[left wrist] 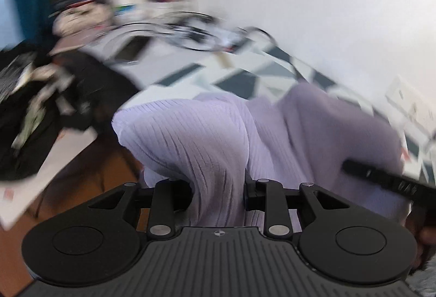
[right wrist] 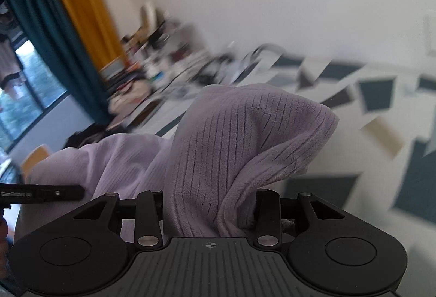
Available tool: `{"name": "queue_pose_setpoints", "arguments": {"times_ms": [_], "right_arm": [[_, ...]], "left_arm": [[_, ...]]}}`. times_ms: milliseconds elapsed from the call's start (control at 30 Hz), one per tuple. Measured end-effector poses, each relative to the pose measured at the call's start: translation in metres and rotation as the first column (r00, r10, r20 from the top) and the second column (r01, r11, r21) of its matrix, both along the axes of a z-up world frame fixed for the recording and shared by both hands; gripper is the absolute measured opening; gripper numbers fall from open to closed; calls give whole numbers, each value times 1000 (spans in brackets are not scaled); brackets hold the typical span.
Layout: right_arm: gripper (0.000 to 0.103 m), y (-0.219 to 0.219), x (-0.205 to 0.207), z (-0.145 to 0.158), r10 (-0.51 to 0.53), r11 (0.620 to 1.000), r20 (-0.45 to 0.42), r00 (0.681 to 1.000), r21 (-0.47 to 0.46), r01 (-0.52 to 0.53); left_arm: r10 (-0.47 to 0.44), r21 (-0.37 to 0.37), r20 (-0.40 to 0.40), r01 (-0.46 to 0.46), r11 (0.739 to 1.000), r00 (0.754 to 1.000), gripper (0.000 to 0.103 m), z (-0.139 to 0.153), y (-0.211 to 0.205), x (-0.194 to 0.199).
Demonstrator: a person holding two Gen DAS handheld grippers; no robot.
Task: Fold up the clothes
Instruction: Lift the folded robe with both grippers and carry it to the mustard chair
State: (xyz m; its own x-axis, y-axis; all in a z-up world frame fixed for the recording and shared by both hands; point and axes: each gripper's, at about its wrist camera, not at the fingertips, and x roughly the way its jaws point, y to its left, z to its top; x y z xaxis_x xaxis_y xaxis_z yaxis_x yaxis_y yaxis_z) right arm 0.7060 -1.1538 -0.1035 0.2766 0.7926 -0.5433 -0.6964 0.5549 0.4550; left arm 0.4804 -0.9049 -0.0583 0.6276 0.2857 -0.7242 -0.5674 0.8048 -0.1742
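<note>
A lilac ribbed fleece garment (left wrist: 204, 133) hangs bunched up in front of both cameras. My left gripper (left wrist: 218, 193) is shut on a thick fold of it, and the cloth hides the fingertips. In the right wrist view the same garment (right wrist: 245, 133) rises in a peak out of my right gripper (right wrist: 209, 209), which is shut on another fold. A black finger of the right gripper (left wrist: 381, 177) pokes in at the right of the left view. The left gripper's finger (right wrist: 41, 193) shows at the left edge of the right view. The cloth spans between the two grips.
Behind the garment lies a bed cover (right wrist: 381, 95) with grey and white angular patches. A cluttered desk (left wrist: 122, 11) stands at the back, blurred. A dark heap of clothes (left wrist: 32, 106) lies left. Teal and mustard curtains (right wrist: 68, 11) flank a window (right wrist: 21, 79).
</note>
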Motion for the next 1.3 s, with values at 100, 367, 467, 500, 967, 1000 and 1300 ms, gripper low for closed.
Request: {"name": "queue_pose_setpoints", "arguments": {"times_ms": [100,367,467,500,967,1000,1300], "right_arm": [[36,28,-15,12,116,993,-9,993,4,-116],[36,145,-90,52,383,924,102,918,-21,-383],[36,198,-130,54,436,900,103,894,-48,-434],[36,217,-146,53,444,896,87,892,-55,-441],[36,411,-338,35,470,879,-21,883,-84,-470],[36,425,-348,34,475,875,-31,880,-86,-476],[36,556,-411,21,558,821,-32,829,-123,-557]], "left_arm": [[123,-12,18,-123,992,992,29,3,15,-45],[364,-12,90,-365,931,927,29,4,78,-159],[428,-28,69,-428,904,901,29,3,117,-202],[449,-33,62,-448,893,891,29,2,129,-216],[475,11,-29,-475,880,880,29,2,302,-381],[480,10,-36,-480,877,876,29,1,315,-388],[568,-22,-65,-570,821,820,29,-14,403,-457]]}}
